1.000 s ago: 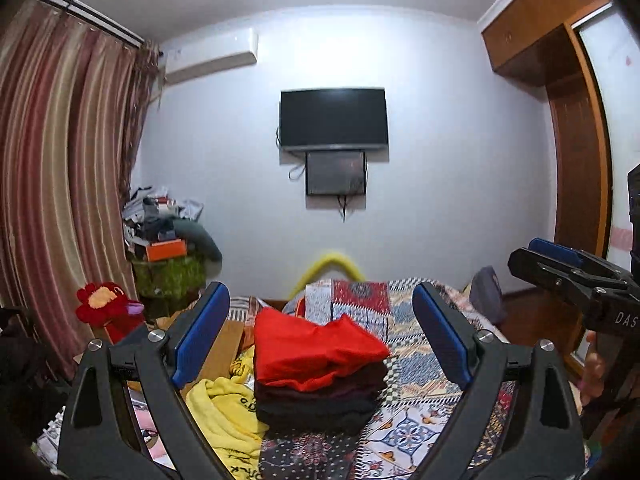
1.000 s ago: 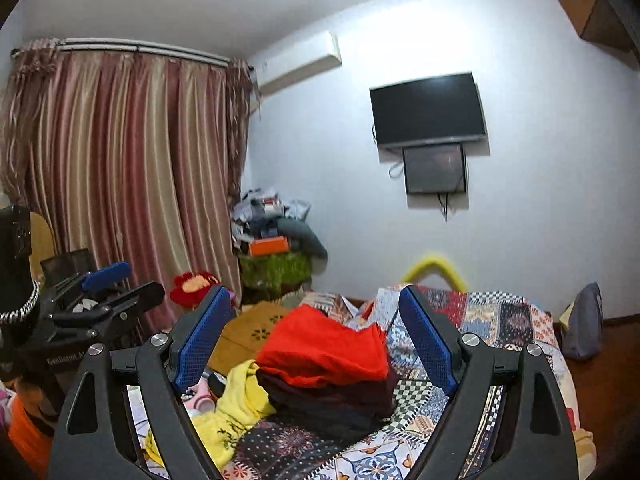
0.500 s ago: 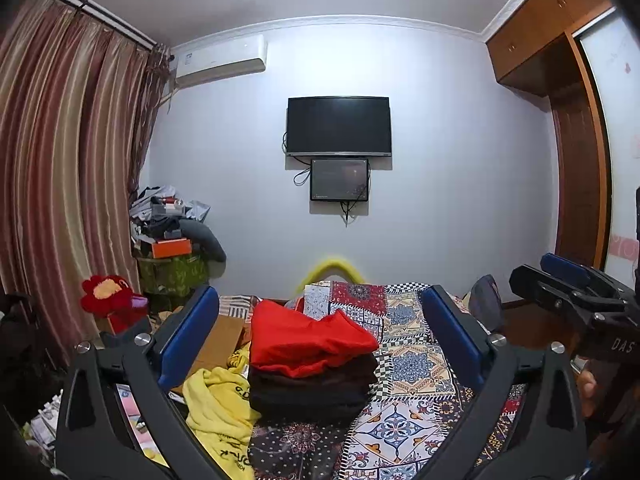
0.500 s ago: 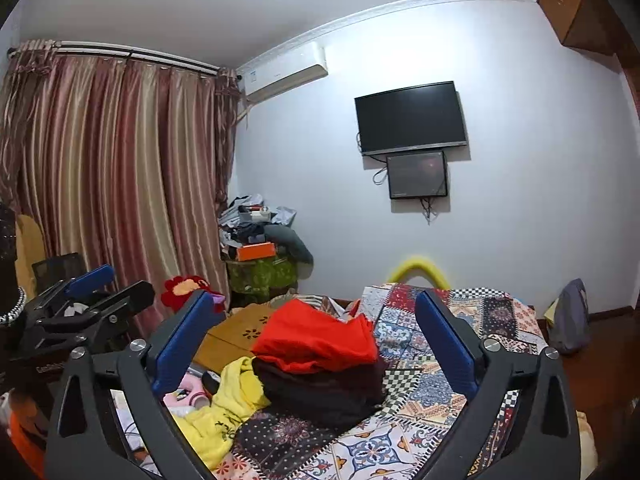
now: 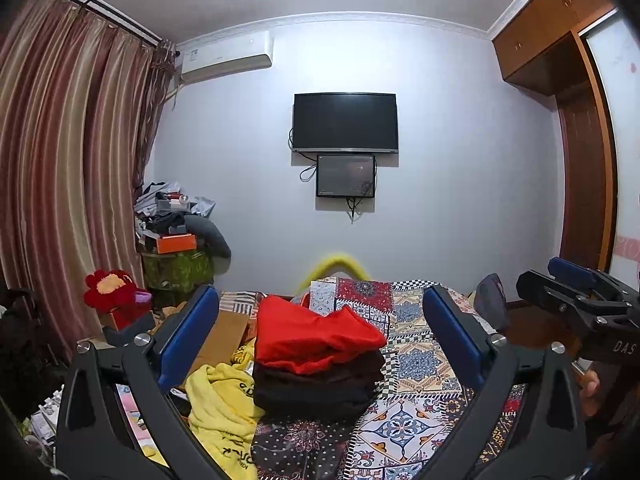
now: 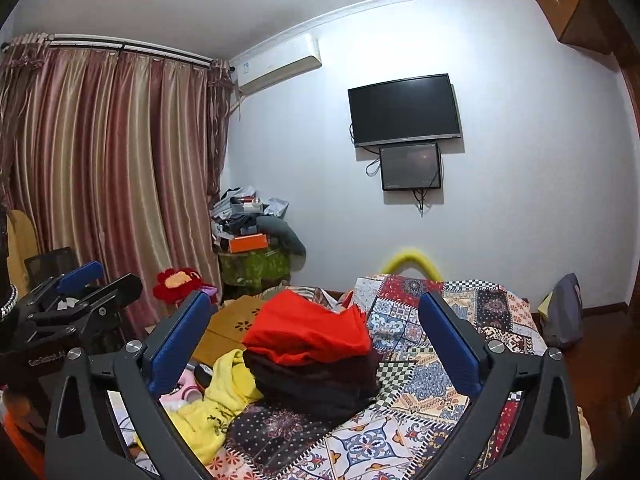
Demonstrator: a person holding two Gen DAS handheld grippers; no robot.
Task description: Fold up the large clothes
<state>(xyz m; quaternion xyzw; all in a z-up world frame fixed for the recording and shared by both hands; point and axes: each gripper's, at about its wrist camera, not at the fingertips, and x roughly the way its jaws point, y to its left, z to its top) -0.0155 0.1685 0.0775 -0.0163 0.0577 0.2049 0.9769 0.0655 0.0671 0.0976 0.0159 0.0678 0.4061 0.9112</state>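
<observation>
— On patchwork bedspread (image 5: 416,364), left wrist view: one folded stack; one red garment (image 5: 312,334) atop dark garments (image 5: 316,386). One yellow garment (image 5: 224,412) beside, unfolded.
— Left gripper (image 5: 320,332)?
— Just widened; gaping, nothing clamped.
— Right wrist view?
— Same stack. Right gripper (image 6: 314,334): just widened, likewise empty.

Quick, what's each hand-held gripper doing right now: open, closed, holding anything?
Left hand-held gripper: open wide, jaws just opened, holding nothing.
Right hand-held gripper: open wide, jaws just opened, holding nothing.
</observation>
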